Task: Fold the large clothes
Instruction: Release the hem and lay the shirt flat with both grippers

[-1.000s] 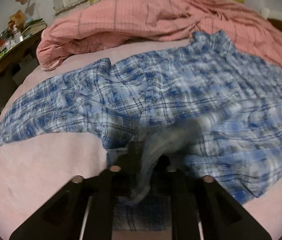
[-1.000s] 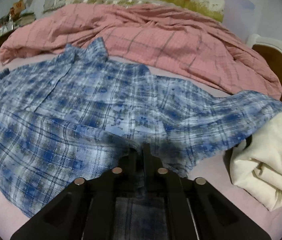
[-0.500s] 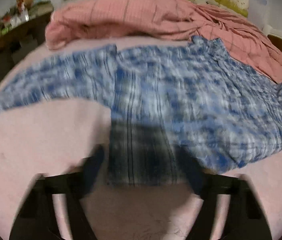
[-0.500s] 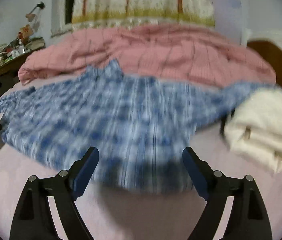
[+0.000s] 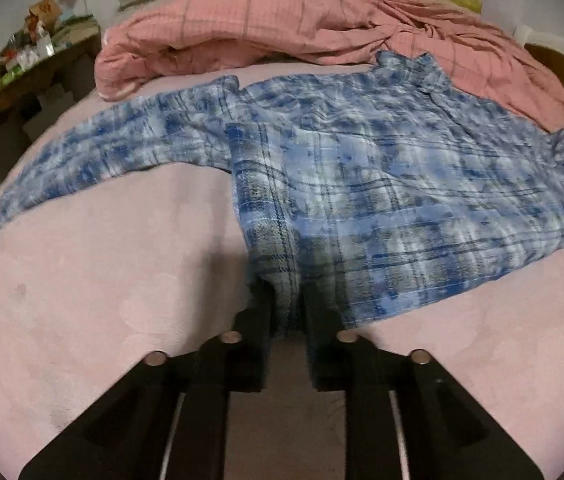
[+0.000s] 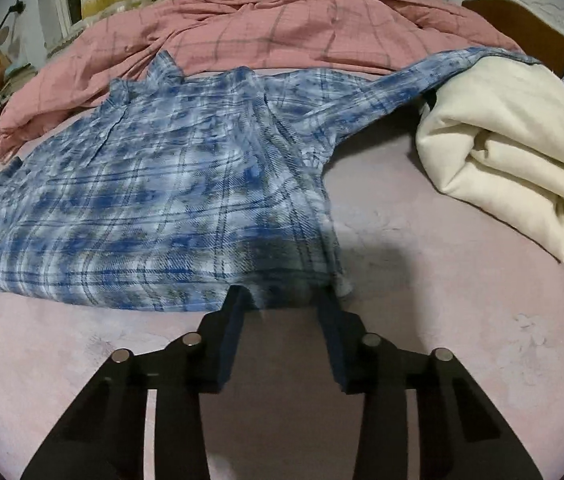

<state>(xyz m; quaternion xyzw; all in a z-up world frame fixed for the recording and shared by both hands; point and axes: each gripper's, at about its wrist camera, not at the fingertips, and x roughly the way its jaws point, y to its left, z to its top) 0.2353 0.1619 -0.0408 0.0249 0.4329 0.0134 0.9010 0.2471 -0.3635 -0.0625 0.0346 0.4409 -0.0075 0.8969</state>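
Note:
A blue plaid shirt (image 5: 382,184) lies spread on the pink bed (image 5: 102,300), collar at the far side and both sleeves stretched outward. It also shows in the right wrist view (image 6: 154,200). My left gripper (image 5: 287,300) is shut on the shirt's near hem at its left corner. My right gripper (image 6: 282,300) is open, its fingers straddling the hem at the shirt's right corner, with cloth lying between them.
A crumpled pink checked blanket (image 5: 282,28) lies behind the shirt. A folded cream garment (image 6: 514,160) sits on the bed at the right, over the end of the right sleeve. A cluttered wooden table (image 5: 10,76) stands off the bed's left side.
Both grippers held the hem raised, then opened and dropped it. The shirt now lies flat. The left gripper has closed on the hem again; the right has narrowed around the hem.

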